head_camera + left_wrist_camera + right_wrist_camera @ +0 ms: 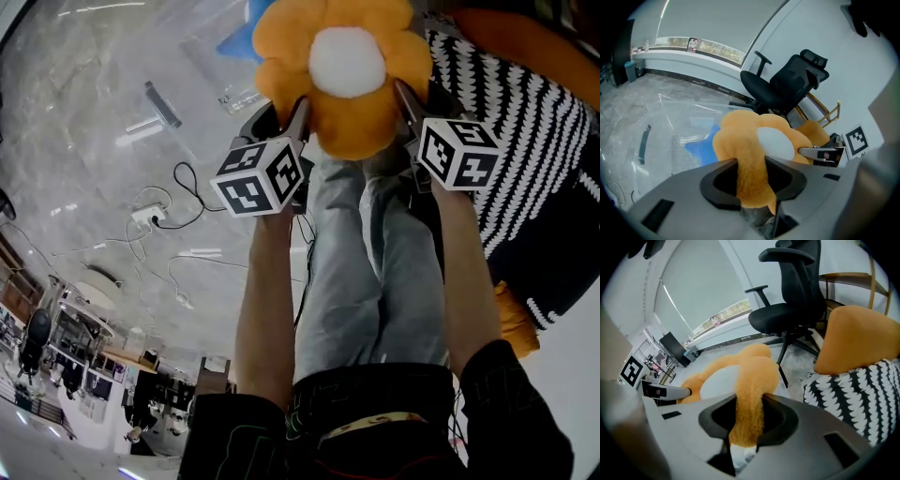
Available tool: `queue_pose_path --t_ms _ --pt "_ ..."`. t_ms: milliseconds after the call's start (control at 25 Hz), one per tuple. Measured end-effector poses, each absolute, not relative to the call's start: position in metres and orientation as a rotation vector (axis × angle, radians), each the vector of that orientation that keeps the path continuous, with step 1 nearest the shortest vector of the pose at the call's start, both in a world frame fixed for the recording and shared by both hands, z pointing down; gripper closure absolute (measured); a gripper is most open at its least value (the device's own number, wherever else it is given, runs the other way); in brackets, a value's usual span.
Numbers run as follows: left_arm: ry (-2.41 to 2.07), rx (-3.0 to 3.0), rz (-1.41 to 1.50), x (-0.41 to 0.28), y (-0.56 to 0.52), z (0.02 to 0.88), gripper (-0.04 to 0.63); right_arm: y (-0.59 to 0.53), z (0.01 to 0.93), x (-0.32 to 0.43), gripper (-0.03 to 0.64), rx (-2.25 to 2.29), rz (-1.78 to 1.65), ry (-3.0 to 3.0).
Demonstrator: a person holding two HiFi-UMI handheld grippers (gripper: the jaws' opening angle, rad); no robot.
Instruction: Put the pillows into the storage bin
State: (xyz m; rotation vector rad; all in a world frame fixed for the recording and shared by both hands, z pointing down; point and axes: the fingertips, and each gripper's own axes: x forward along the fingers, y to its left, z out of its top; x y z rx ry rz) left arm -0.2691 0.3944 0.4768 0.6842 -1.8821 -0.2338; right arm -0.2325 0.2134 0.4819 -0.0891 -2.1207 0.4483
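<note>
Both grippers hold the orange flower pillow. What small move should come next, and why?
Probably carry the flower pillow a little forward, over the clear bin, before letting go. The left gripper and right gripper each pinch a petal, and the bin lies just beyond the pillow.

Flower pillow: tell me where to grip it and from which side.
Grip the flower pillow by its outer petals, one each side, coming in from opposite edges. The petals are soft, narrow lobes that fit between jaws; the white centre is too broad. Left tongs and right tongs pinch it so.
</note>
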Motion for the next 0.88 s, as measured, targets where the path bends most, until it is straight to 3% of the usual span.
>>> queue_pose_path --t_ms 560,640,720,880 --pt "-1.982 0.528 -0.310 -0.340 0.445 0.471 0.425 0.256 0.477 -0.329 0.493 -0.240 0.374 -2.124" --pt "-2.018 0.511 -0.321 -0.349 0.452 0.473 0.382 0.253 0.480 -0.341 0.457 -0.203 0.345 -2.166" --pt "-2.035 0.518 -0.318 -0.356 0.456 0.474 0.265 0.245 0.484 -0.351 0.381 -0.138 0.300 -2.212" --pt "-2.031 0.551 -0.280 -0.351 0.456 0.469 0.275 0.247 0.475 -0.349 0.383 -0.180 0.331 -2.227"
